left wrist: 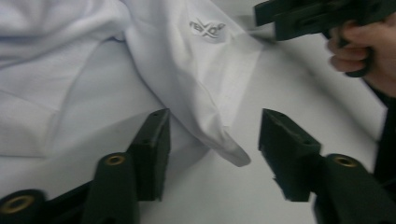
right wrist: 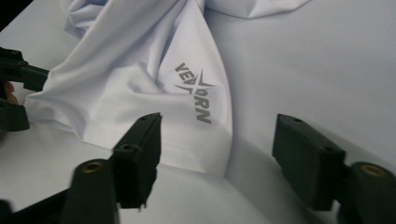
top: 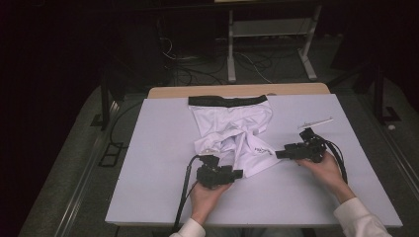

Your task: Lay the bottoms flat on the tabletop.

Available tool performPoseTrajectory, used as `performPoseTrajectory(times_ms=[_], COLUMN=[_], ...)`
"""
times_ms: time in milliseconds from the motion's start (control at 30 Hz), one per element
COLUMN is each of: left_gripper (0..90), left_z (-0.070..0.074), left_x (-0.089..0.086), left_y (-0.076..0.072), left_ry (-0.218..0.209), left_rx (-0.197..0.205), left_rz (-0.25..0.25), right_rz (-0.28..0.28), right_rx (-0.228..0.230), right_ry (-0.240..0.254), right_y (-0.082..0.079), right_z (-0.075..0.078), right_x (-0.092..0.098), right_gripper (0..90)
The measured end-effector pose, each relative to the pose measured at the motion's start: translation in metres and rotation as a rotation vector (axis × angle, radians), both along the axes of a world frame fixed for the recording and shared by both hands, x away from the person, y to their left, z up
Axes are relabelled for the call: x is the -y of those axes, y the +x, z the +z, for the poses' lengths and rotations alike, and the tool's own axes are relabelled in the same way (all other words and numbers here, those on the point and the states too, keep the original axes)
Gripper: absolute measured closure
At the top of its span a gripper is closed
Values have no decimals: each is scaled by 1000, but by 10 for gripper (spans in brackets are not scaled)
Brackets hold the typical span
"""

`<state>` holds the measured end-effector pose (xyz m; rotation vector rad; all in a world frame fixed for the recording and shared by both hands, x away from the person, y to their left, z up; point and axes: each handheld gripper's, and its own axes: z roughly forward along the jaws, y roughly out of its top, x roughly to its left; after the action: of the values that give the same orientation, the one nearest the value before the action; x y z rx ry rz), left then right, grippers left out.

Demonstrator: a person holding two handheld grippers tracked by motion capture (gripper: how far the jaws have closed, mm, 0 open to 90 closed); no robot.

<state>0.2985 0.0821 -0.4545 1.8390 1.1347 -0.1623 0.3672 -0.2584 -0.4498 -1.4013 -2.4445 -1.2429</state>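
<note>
A person sits at the near edge of a pale lavender-white worktop (top: 148, 148), forearms in white sleeves reaching in from the bottom of the high view. Each hand holds a black two-jaw gripper.

The left gripper (top: 239, 173) is nearest, just left of centre and pointing right. In the left gripper view its two black fingers (left wrist: 152, 149) stand apart with a clear gap – open, gripping nothing. The near corner of a white, crumpled pair of sports shorts (left wrist: 177, 84) reaches into that gap without touching either finger.

A little farther and to the right, the right gripper (top: 278, 154) points left at the same leg of the shorts. In the right gripper view its fingers (right wrist: 140, 154) are also open and empty; the hemmed corner of the leg, printed with a grey logo (right wrist: 196, 91), lies on the worktop between and just beyond them, close to the left finger, though contact cannot be told.

The shorts (top: 232, 128) lie bunched in the middle of the worktop, their legs toward the person and their black elastic waistband (top: 227, 100) stretched flat at the far edge.

On the right, beyond the right gripper, lies a thin pale strip (top: 316, 121) – too small to identify.

Beyond the worktop, in dim light, are a strip of tan wooden table edge (top: 237, 90), tangled cables (top: 197, 71) on the floor and the white metal legs of a frame (top: 269, 34).
</note>
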Motion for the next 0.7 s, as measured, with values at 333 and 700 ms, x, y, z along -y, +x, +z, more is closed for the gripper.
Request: performPoseTrajectory(times_ms=[333,700], left_gripper=[704,870], left_z=[-4,0], left_x=[5,15], left_y=[4,3], left_ry=[19,-23], left_rx=[-16,-28], left_rz=[8,-58], right_rz=[47,-22], right_rx=[-83,-123], right_ry=[36,36], right_y=[7,-8], right_z=[-13,-3], right_x=[-4,7], right_gripper=[704,875])
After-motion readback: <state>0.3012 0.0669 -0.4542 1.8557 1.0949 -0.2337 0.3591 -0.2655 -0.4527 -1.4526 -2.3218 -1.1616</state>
